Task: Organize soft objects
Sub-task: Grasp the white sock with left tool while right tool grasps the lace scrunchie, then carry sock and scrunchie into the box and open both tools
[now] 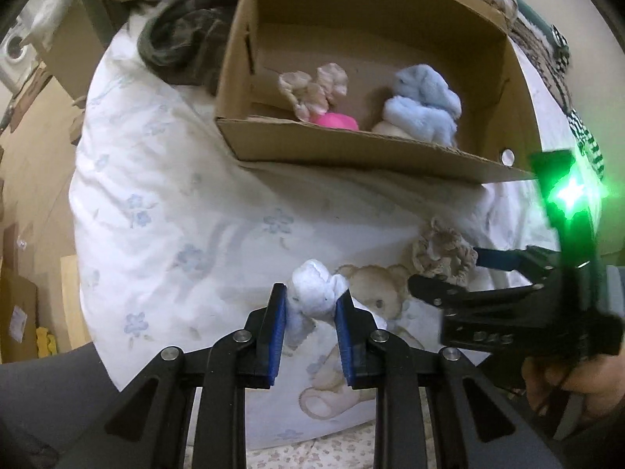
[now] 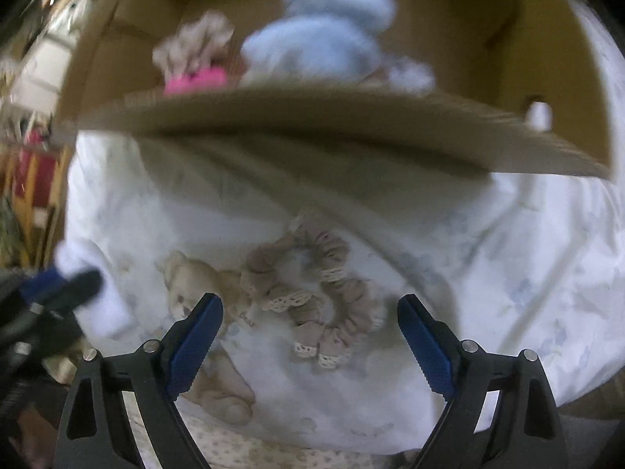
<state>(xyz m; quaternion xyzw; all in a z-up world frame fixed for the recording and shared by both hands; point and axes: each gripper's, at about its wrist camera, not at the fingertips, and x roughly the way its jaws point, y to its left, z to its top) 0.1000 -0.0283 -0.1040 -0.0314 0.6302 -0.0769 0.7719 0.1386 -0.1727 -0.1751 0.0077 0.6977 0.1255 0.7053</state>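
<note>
**While one white toy is gripped, a scrunchie waits on the bed**

As the small white plush toy (image 1: 312,297) is clamped between the blue pads of the left gripper (image 1: 310,308), it is held just above the printed bed sheet (image 1: 175,203), in front of the cardboard box (image 1: 351,148). Beside it, to the right, a beige scrunchie with lace trim (image 2: 312,293) lies flat on the sheet. The right gripper (image 2: 310,336) is spread wide around it, one finger on each side, and nothing is grasped by it yet.

Inside the box three soft things can be seen: a light blue plush (image 1: 424,103), a beige fabric piece (image 1: 312,90), and a pink object (image 1: 336,120) partly hidden behind the front wall. The task is therefore judged to be more than half done. Two items are left outside: the white toy, already picked up and only to be carried over the wall, and the scrunchie, still to be closed upon.

A teddy bear drawing (image 1: 375,297) is printed on the sheet. No brand, label or readable writing is found on the box or the toys; the right wrist view is blurred.
</note>
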